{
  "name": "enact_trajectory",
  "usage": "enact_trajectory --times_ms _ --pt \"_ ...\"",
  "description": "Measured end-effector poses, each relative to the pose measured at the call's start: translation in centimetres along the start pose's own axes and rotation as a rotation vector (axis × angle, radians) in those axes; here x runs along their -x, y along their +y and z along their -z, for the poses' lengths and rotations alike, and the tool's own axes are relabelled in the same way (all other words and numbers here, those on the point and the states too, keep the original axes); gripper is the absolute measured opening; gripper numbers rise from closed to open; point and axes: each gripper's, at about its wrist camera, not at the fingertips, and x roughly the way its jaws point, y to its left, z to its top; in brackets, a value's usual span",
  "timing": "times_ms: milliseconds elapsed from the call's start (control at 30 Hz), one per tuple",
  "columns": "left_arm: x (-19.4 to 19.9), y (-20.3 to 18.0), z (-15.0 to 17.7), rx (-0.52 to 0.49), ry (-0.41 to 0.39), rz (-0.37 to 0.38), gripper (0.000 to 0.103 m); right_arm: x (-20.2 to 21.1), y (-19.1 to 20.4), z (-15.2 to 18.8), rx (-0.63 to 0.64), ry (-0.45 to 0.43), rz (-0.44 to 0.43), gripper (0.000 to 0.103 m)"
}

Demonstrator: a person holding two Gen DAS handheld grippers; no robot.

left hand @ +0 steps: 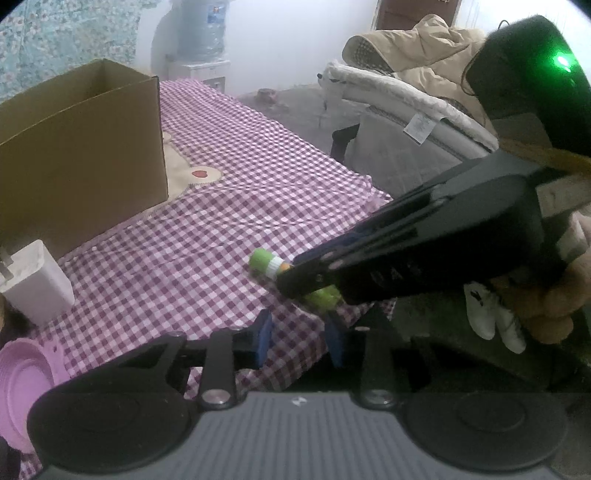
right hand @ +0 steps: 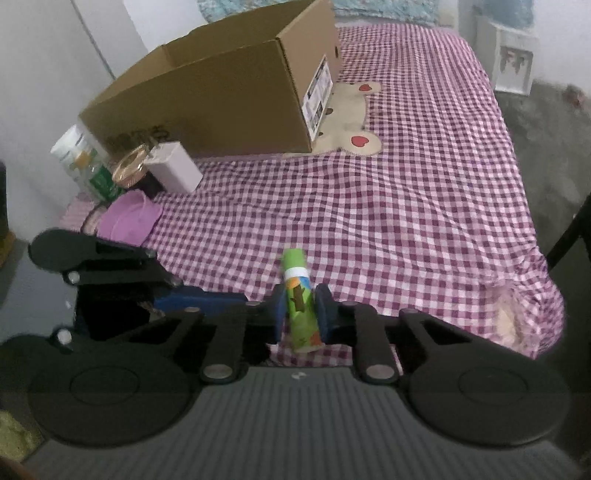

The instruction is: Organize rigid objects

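Right gripper [right hand: 300, 314] — seen closest in its own wrist view, its blue pads [right hand: 325, 308] pressed against both sides of a green tube [right hand: 300, 301], which is clamped between them. This tube is found at the near edge of the bed, lying on the checked cloth [right hand: 406, 206] with its capped end pointing away; the lower end is partly hidden behind the fingers, and the printing on it cannot be read.

Left gripper [left hand: 301, 338] — jaws drawn in to a narrow gap, with nothing seen between the pads; only cloth and the bed's edge are shown through the gap. From this view the tube's middle is covered by the right gripper's black body, and only the cap and a short green stretch are left exposed. A hand [left hand: 550, 302] is cut off at the right border.

Cardboard box [right hand: 221, 99] — open-topped, set far back on the cloth against the wall; its inside cannot be seen.

White block [right hand: 173, 168] — just in front of the box. Beside it are a gold-lidded jar [right hand: 131, 168], a white and green carton [right hand: 79, 160] and a purple dish [right hand: 129, 218], crowded at the bed's left corner and partly masked by the left gripper's frame.

Water dispenser [left hand: 201, 33] — blurred beyond the bed. Beige coat [left hand: 424, 55] — heaped at right.
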Motion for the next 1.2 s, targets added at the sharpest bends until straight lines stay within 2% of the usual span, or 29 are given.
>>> enact_trajectory --times_ms 400,500,533,567,767,933,1067,1200 --pt "-0.7 0.5 -1.0 -0.010 -0.012 -0.012 0.032 -1.3 -3.4 -0.6 -0.334 0.014 -0.204 0.015" --pt "-0.6 0.7 -1.0 -0.003 -0.012 -0.004 0.026 -1.5 -4.0 -0.4 -0.397 0.013 -0.244 0.015" --pt "-0.5 0.8 -0.9 0.004 -0.010 0.005 0.021 -1.6 -3.9 -0.3 -0.404 0.013 -0.249 0.015" --pt "-0.4 0.9 -0.9 0.010 -0.011 0.013 0.018 -1.7 -3.7 -0.3 -0.409 0.014 -0.258 0.014" --pt "1.3 1.2 -1.0 0.009 -0.044 -0.005 0.018 -1.2 -1.5 -0.9 -0.367 -0.004 -0.261 0.014" --pt "4.2 2.0 -1.4 0.016 -0.086 -0.029 0.018 -0.2 0.3 -2.3 -0.332 -0.037 -0.292 0.014" --pt "7.5 3.0 -2.5 0.002 -0.146 -0.091 0.018 1.1 2.7 -4.6 -0.267 -0.080 -0.325 0.014" --pt "10.7 5.2 -4.3 0.016 -0.203 -0.176 0.019 1.8 5.7 -8.8 -0.176 -0.127 -0.372 0.014"
